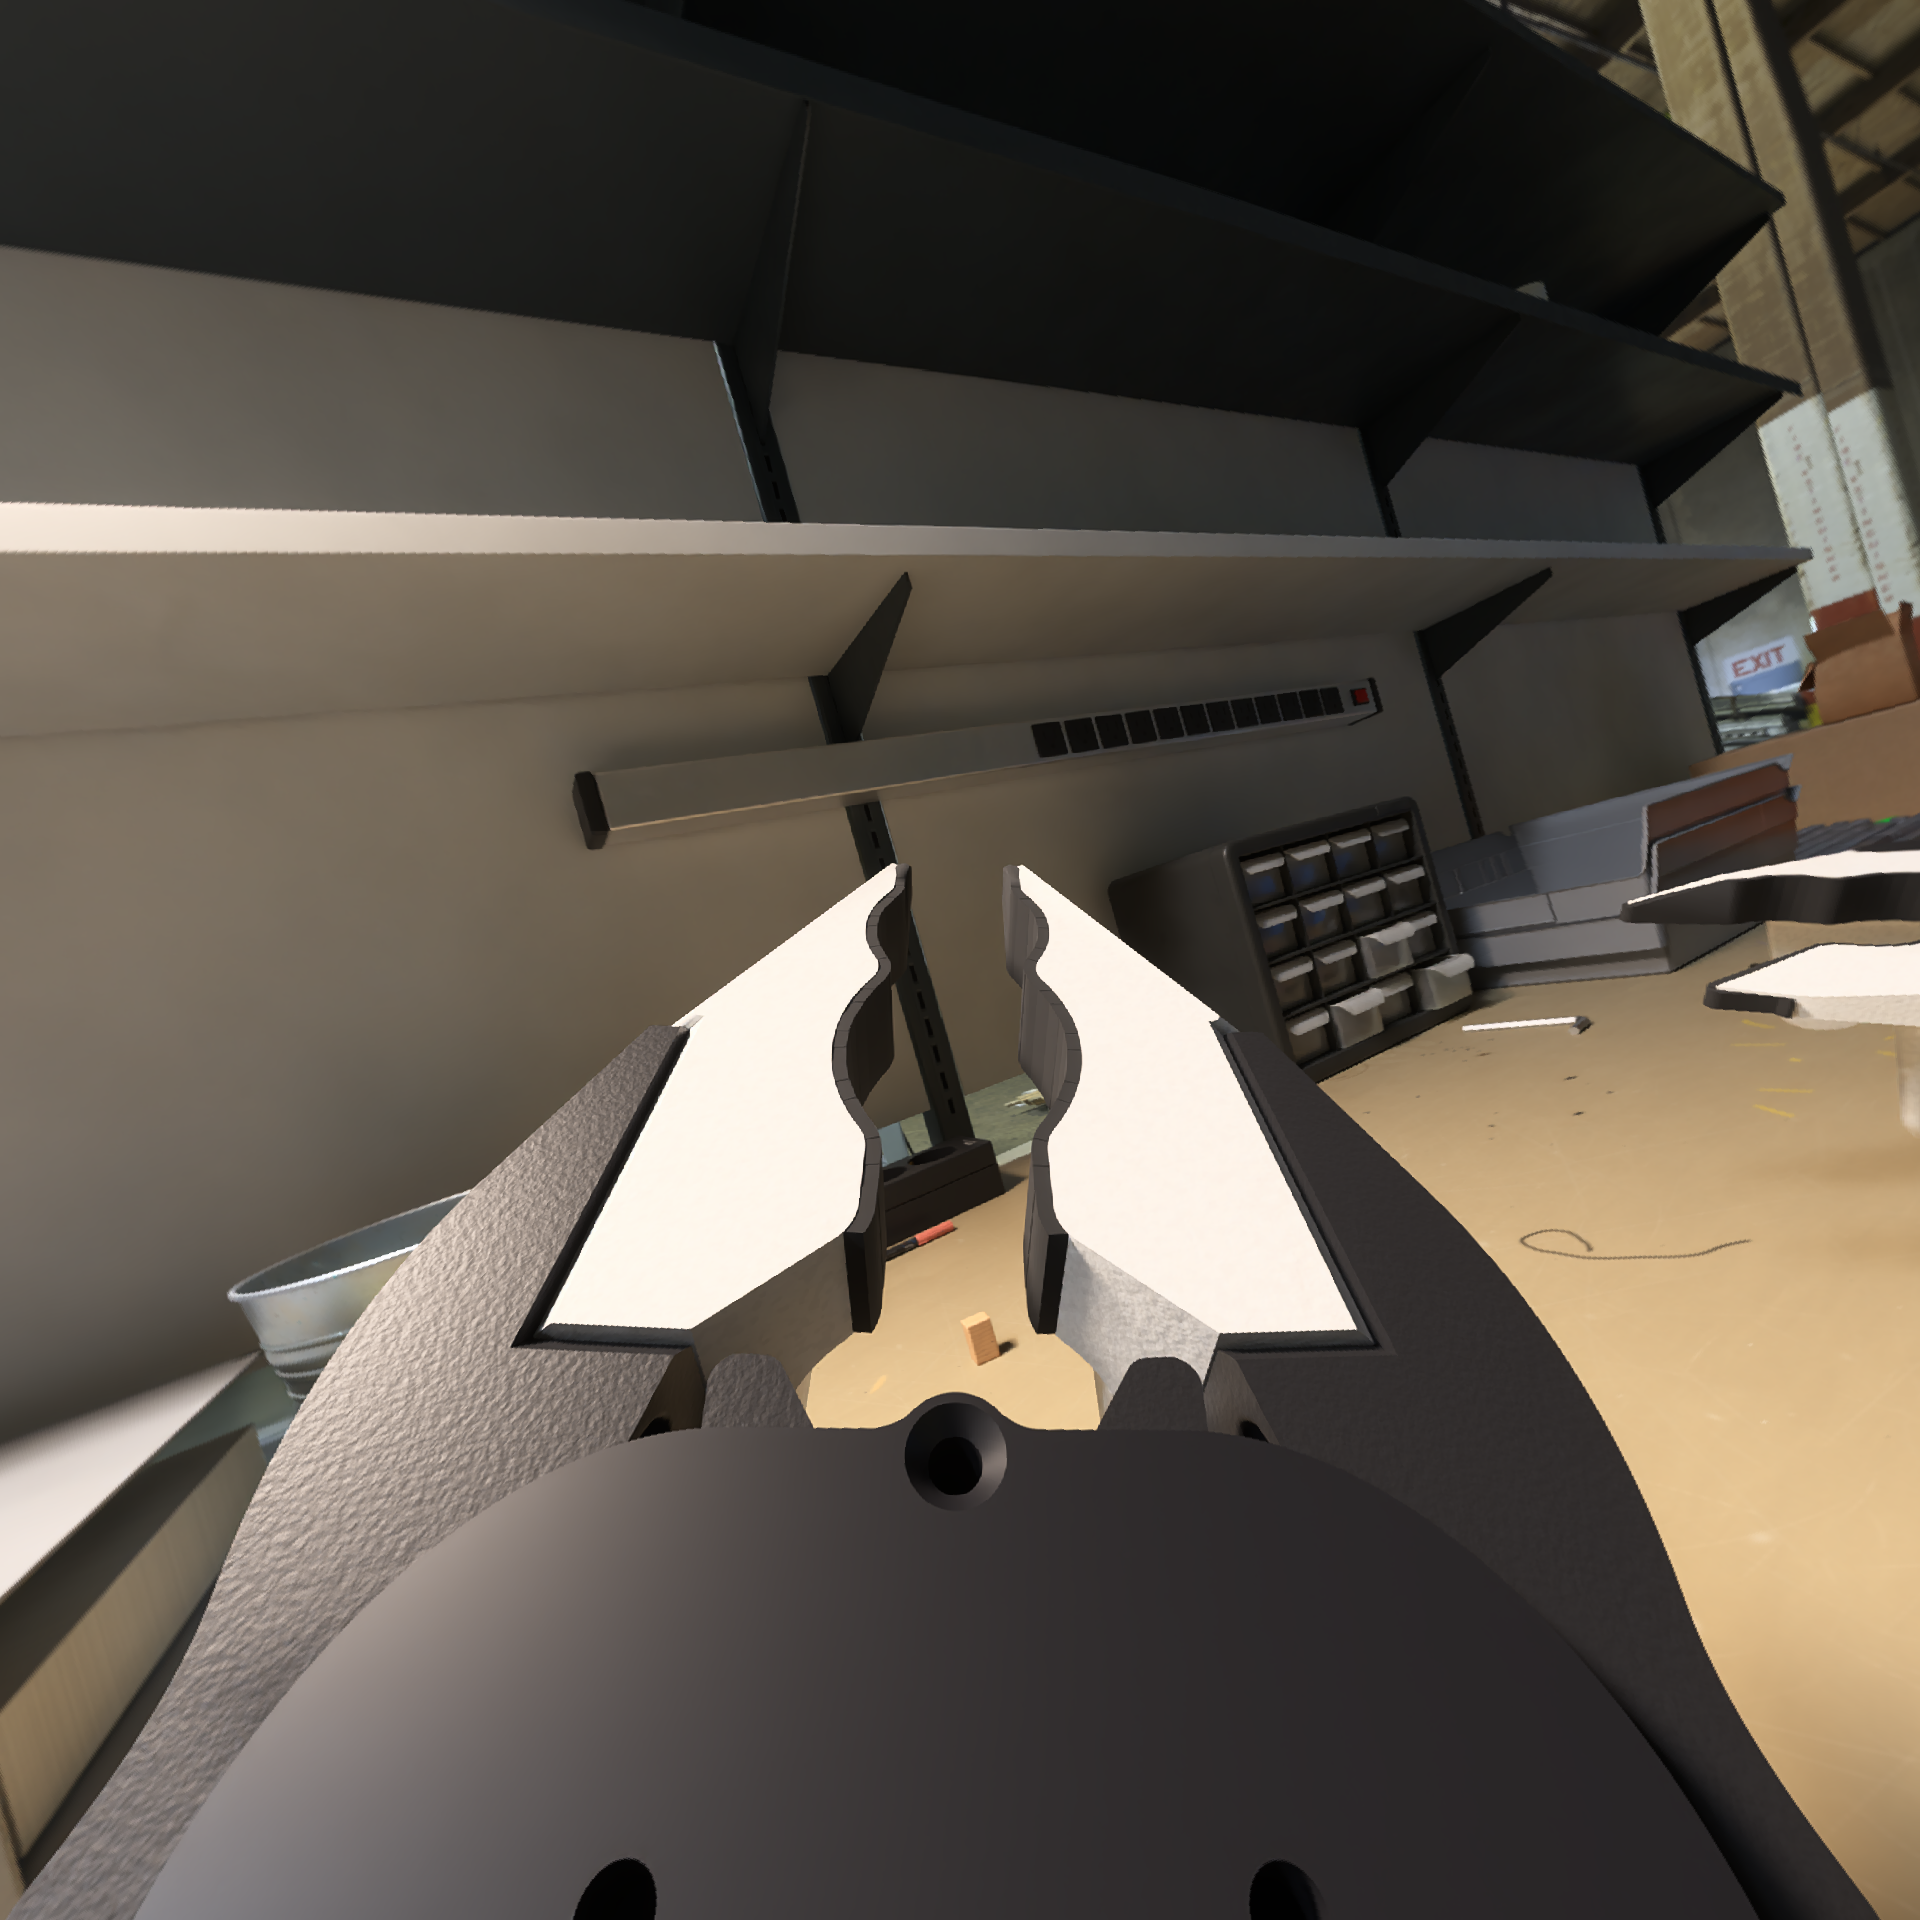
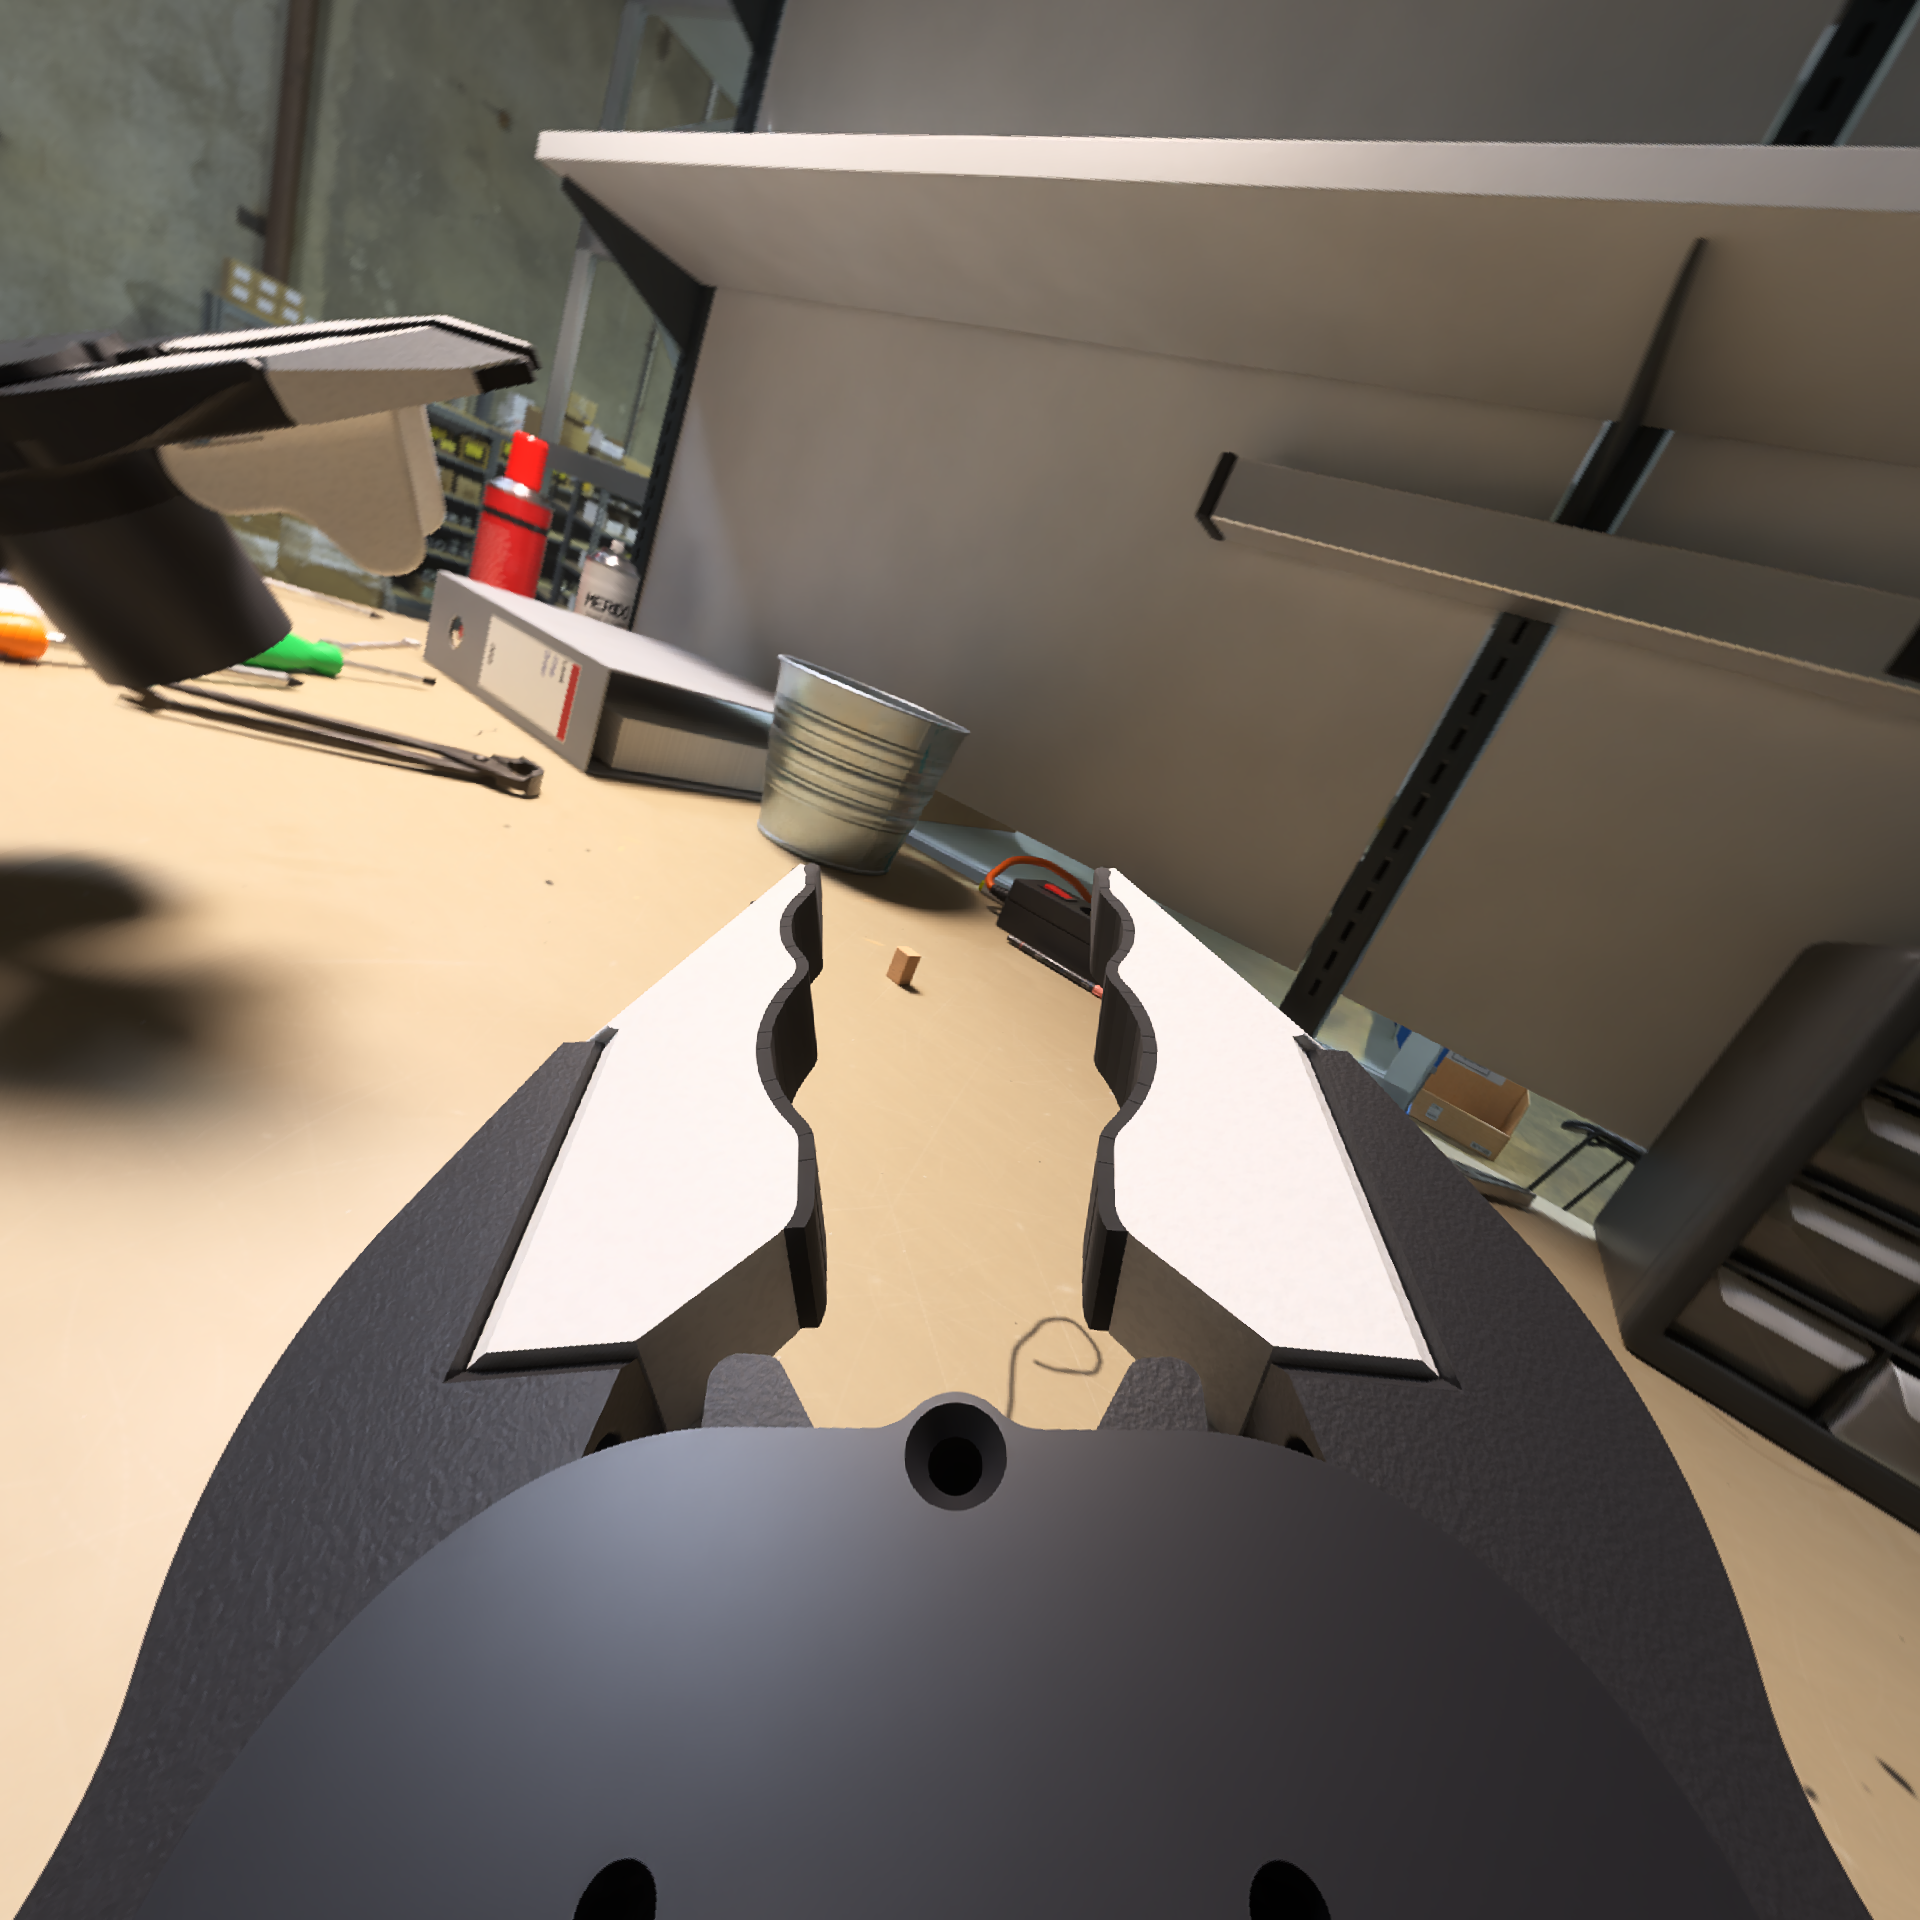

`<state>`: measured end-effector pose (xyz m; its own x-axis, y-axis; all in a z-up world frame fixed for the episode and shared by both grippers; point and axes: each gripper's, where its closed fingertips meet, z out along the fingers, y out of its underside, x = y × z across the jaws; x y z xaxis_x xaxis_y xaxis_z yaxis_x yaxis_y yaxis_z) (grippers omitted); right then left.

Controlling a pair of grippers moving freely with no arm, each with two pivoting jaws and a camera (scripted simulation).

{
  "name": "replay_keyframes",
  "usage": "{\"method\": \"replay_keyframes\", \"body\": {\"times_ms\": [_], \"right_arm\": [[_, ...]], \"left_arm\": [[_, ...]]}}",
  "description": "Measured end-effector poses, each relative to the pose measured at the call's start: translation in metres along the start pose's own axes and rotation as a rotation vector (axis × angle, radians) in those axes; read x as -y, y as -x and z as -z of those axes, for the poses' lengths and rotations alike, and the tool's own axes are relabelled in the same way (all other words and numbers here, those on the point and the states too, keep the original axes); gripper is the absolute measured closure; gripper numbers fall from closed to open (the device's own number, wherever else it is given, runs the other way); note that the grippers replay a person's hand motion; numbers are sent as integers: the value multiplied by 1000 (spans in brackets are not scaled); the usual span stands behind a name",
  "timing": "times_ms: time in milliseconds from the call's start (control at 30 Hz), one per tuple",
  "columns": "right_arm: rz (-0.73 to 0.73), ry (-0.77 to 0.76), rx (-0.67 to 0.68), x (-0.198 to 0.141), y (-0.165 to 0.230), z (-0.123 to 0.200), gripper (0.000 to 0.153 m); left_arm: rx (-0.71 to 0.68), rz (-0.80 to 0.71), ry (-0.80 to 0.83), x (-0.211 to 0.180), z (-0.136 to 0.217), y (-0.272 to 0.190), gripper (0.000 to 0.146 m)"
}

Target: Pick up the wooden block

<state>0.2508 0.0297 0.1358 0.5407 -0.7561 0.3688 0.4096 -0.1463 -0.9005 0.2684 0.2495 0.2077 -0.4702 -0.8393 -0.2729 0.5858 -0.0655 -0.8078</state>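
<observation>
The right gripper [image 2: 956,883] has its jaws spread wide and holds nothing. It points along the bench at the block [image 2: 903,965], which sits far ahead, lined up with the gap between its fingers. I think it is aimed that way so it can slide in and pinch the block.

The left gripper [image 1: 956,883] has a smaller gap and holds nothing too. It floats high and tips up toward the wall, so the block [image 1: 978,1337] shows low down, near the base of its fingers. It looks like it is just waiting out of the way.

The block stands alone on the tan bench [image 2: 312,1039], with bare bench all around it. So there is room to reach it.

Behind the block stands a metal pail [image 2: 857,769], close to the wall. A grey binder [image 2: 582,686] lies just past the pail. A black box [image 2: 1044,914] with an orange wire sits right of the block. A drawer cabinet [image 1: 1340,935] stands farther right. Shelves [image 1: 935,540] hang above it all.
</observation>
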Motion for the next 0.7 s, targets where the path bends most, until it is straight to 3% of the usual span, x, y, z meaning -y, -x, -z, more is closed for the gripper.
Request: {"method": "replay_keyframes", "body": {"times_ms": [700], "right_arm": [[-80,-24,-35,-3,-9,-1,102]], "left_arm": [[45,-30,41,-12,3,15,134]]}}
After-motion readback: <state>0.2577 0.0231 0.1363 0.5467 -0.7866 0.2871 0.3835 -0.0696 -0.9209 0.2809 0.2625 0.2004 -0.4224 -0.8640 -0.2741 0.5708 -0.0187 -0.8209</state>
